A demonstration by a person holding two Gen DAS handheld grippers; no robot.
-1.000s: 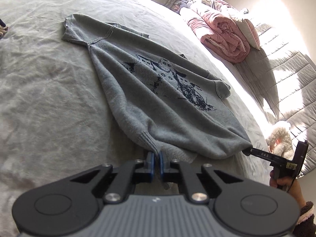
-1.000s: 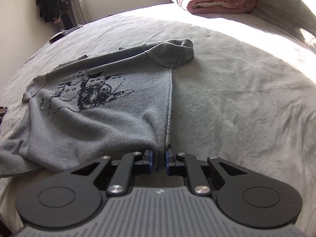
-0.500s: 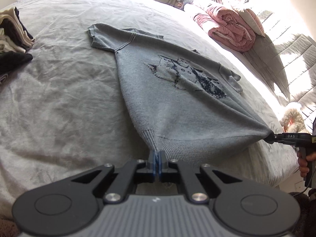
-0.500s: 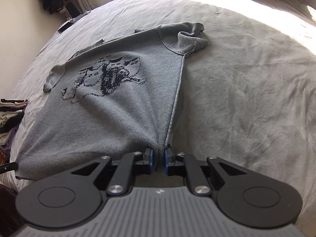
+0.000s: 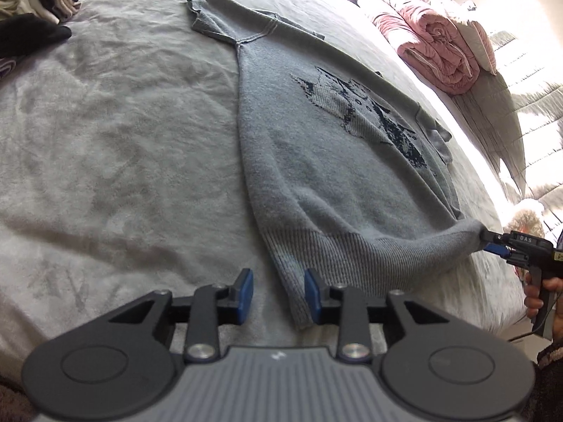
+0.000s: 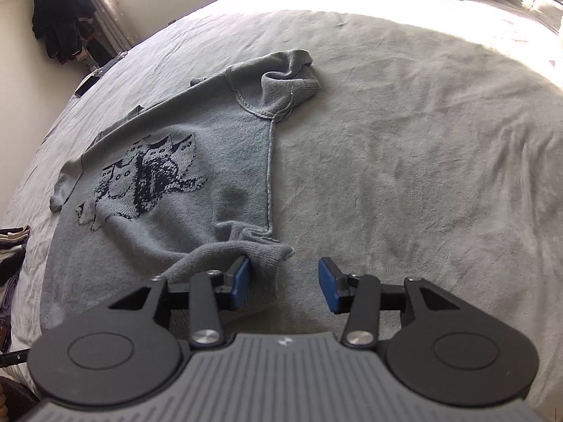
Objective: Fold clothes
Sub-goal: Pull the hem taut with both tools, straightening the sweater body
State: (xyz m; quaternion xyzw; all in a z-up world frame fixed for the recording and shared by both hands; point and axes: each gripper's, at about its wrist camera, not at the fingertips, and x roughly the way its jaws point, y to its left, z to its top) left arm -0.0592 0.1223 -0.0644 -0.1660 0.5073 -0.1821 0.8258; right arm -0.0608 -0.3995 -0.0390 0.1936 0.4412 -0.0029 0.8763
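Both grippers let go of the sweater.

The sweater (image 5: 316,161) stretches away across the bed (image 5: 105,140); its hem lies loose between the opening fingers of the left gripper (image 5: 278,295) and right gripper (image 6: 285,283).

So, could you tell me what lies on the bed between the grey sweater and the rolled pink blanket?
Only bare grey bedspread lies between the grey sweater and the pink blanket, as the left wrist view shows.
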